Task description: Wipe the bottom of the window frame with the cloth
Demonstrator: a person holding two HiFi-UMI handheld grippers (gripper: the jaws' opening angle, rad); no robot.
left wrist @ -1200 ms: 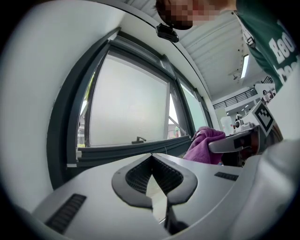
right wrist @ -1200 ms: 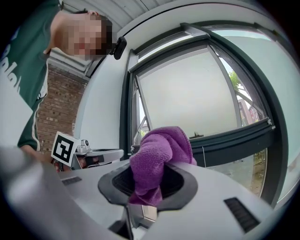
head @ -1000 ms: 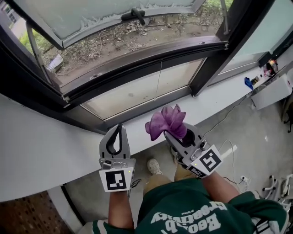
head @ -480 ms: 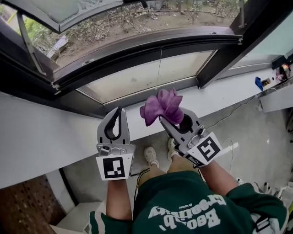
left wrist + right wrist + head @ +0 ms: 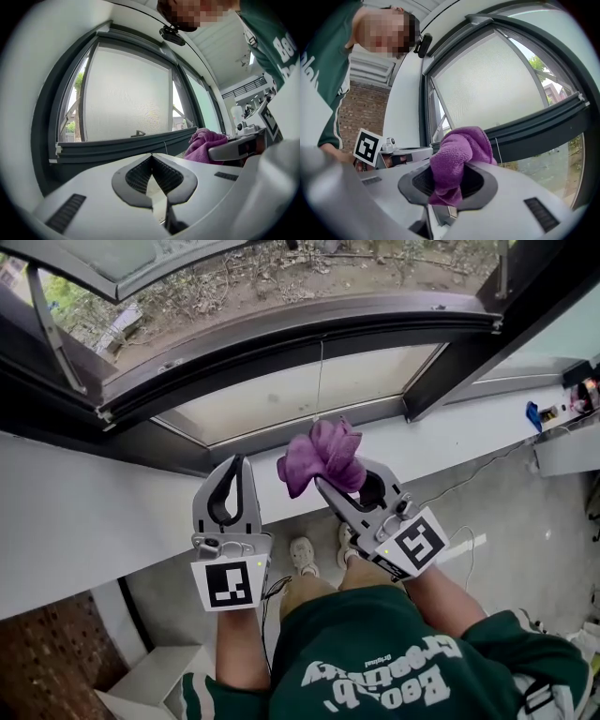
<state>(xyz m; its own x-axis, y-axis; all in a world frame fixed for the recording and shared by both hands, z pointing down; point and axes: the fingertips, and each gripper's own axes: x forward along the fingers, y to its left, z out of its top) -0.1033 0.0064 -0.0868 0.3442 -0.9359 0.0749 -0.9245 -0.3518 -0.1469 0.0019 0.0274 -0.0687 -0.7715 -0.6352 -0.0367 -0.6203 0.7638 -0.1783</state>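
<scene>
Right gripper (image 5: pixel 345 474) has its jaws clamped on the purple cloth (image 5: pixel 321 456). In the right gripper view you can see the cloth (image 5: pixel 459 154) bunched up and poking out past the tips, with a bit hanging down between the dark pads of that gripper (image 5: pixel 450 176).

Left gripper (image 5: pixel 232 463) is just beside it on the left, jaws pressed together with nothing in them. The left gripper view shows the ribbed pads meeting at the tip (image 5: pixel 151 157), and the cloth (image 5: pixel 206 143) sits off to its right.

Both grippers are over the white sill (image 5: pixel 84 521), pointing at the dark window frame (image 5: pixel 281 343). The cloth is in front of the frosted pane (image 5: pixel 300 395) below the frame's bottom rail. It looks to be held clear of the frame, though the angle makes it hard to say for sure.

The sash (image 5: pixel 112 259) above is swung open outward. The person's green sweatshirt (image 5: pixel 375 662) fills the bottom of the head view.
</scene>
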